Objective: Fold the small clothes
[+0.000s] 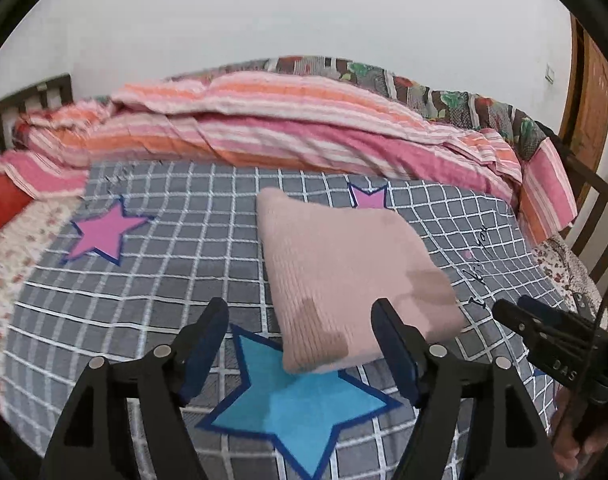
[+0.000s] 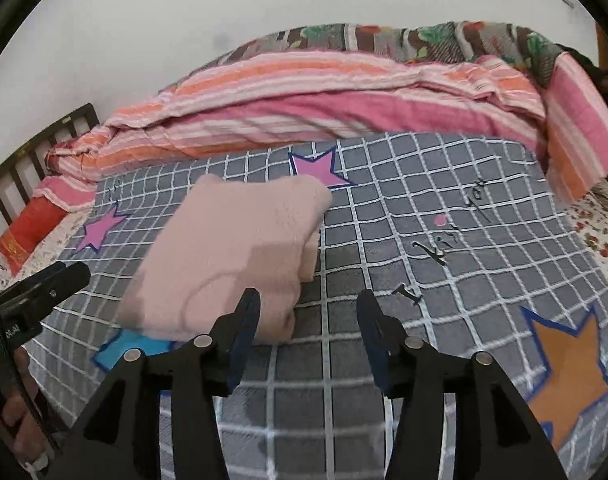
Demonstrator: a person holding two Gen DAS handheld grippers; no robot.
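A pink knitted garment (image 1: 351, 276) lies folded into a thick rectangle on the grey checked bedsheet (image 1: 144, 280); it also shows in the right wrist view (image 2: 228, 256). My left gripper (image 1: 302, 318) is open and empty, just in front of the garment's near edge, above a blue star print (image 1: 292, 404). My right gripper (image 2: 307, 308) is open and empty, at the garment's near right corner. The right gripper also shows at the right edge of the left wrist view (image 1: 515, 312). The left gripper shows at the left edge of the right wrist view (image 2: 70, 274).
A rolled pink and orange striped quilt (image 1: 284, 132) lies along the far side of the bed against the white wall. A dark wooden bed rail (image 1: 599, 204) stands at the right. A red cushion (image 2: 32, 228) sits at the far left. An orange star print (image 2: 567, 368) is on the sheet.
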